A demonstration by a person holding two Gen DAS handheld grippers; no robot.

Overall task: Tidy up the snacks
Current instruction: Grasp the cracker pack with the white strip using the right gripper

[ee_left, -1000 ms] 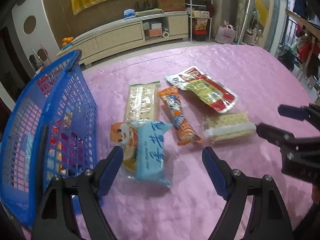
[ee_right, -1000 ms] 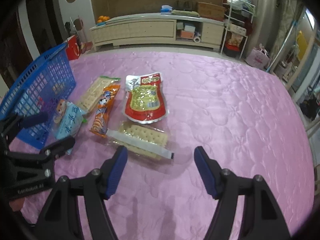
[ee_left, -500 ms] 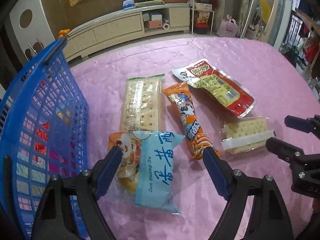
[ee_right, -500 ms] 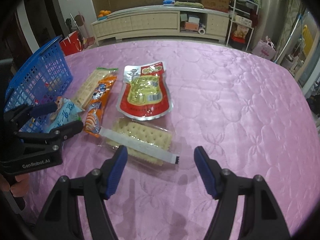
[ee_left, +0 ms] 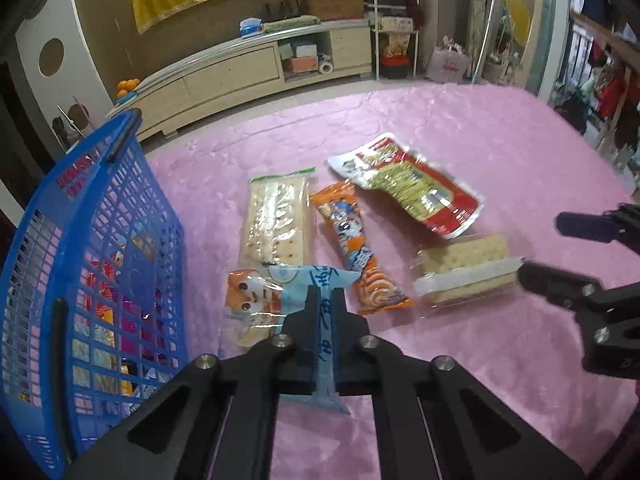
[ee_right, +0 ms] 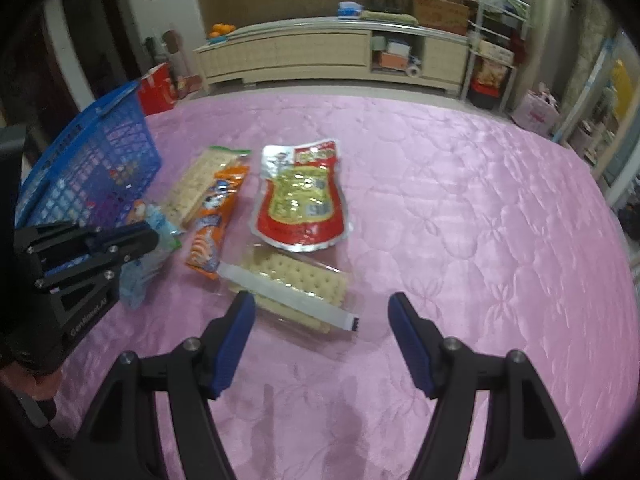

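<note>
- Beside the blue basket (ee_left: 100, 264), your left tool (ee_left: 325, 300) has its fingers pinched onto the light-blue snack packet (ee_left: 280, 300), which lies on the pink tabletop (ee_left: 460, 128) just right of the basket wall.
- Grip looks set on the packet's near half; lift straight up first, so the film does not drag the orange wrapper (ee_left: 356, 248) touching its far corner.
- Carry it over the basket rim before releasing; the wall stands tall, so clear it fully.
- Further from the basket, your right tool (ee_right: 320, 312) is spread wide, holding nothing, with the clear cracker pack (ee_right: 296, 280) just ahead of its fingers.
- Keep that tool apart from the cracker pack until the left one is clear of the basket.
- Between them lie the long cracker sleeve (ee_left: 276, 216) and the red pouch (ee_left: 408, 188), untouched.
</note>
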